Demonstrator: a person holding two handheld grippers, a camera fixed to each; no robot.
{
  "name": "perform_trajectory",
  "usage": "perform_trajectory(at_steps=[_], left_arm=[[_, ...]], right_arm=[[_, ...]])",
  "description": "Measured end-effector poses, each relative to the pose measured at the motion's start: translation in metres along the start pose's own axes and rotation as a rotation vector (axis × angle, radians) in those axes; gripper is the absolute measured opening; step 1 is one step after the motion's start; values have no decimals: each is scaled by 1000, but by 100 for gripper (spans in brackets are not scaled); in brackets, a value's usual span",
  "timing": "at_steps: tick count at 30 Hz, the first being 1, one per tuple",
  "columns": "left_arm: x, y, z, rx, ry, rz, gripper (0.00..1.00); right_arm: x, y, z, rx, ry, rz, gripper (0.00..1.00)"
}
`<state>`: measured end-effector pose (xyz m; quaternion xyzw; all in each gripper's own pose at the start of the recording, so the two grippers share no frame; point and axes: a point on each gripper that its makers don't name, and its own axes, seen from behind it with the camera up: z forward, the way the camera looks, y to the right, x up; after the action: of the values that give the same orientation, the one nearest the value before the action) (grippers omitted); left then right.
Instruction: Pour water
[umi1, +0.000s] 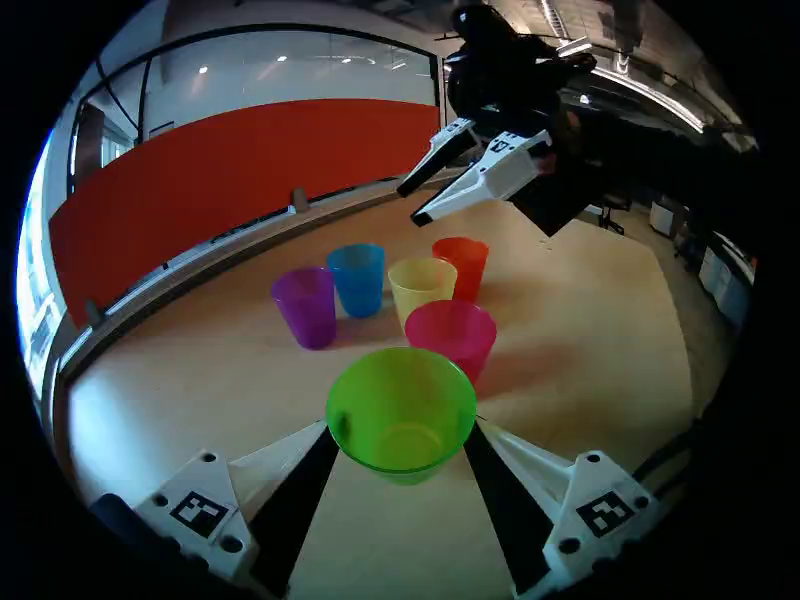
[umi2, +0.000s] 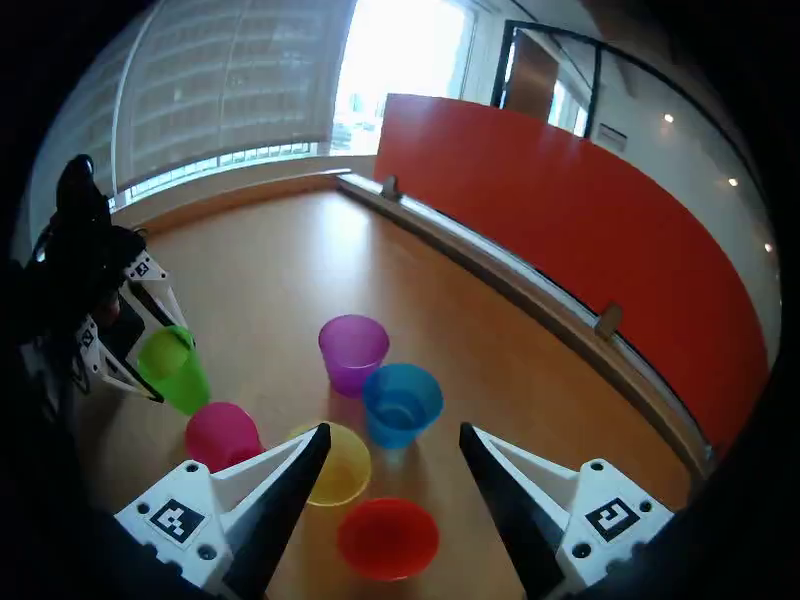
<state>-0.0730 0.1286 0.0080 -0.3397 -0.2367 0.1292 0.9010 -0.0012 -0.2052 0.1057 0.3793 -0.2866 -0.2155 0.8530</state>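
Each finger base of the left hand-held gripper (umi1: 400, 428) carries a square black-and-white coded marker. The right hand-held gripper (umi2: 393, 430) bears the same kind, and the small mark on its finger, seen from the left gripper view, is too small to read.

The left hand-held gripper holds the green cup (umi1: 402, 410), one finger pressed against each side of its wall. In the right gripper view the cup sits at the far left and seems slightly tilted. I cannot tell whether it holds water.

Five more cups stand close together on the wooden worktop (umi1: 590, 330). In the left gripper view the pink cup (umi1: 451, 338) is just beyond the green one. The yellow cup (umi1: 421, 288) and red cup (umi1: 461, 265) stand farther off, with the blue cup (umi1: 357, 278) and purple cup (umi1: 306, 305) to their left.

The right hand-held gripper hangs above the far side of the group, its fingers spread wide and gripping nothing. The dark hand behind it is hard to make out.

A red panel (umi1: 240, 170) runs along the worktop's far edge, and a bright window (umi2: 400, 60) lies beyond.
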Motion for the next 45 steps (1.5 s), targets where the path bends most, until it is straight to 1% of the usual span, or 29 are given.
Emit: perform_trajectory(at_steps=[8,20,23,29,32,41,45], left_arm=[[0,-1,-1,-5,3,-5,84],[-3,-4,0,-8,4,-13,84],[-4,-5,1,-7,2,-13,84],[-6,-9,0,-4,1,-19,84],[-6,-10,1,-3,2,-22,84],[-8,-9,1,-9,-2,-17,84],[-8,-9,2,-11,-3,-22,84]], right_arm=[[-3,-3,24,28,-86,1,100],[2,-3,46,62,-184,11,100],[2,-1,51,62,-202,8,100],[-3,4,58,61,-247,8,100],[-3,5,63,65,-252,11,100],[-11,9,68,71,-288,14,100],[-15,10,71,69,-307,14,100]])
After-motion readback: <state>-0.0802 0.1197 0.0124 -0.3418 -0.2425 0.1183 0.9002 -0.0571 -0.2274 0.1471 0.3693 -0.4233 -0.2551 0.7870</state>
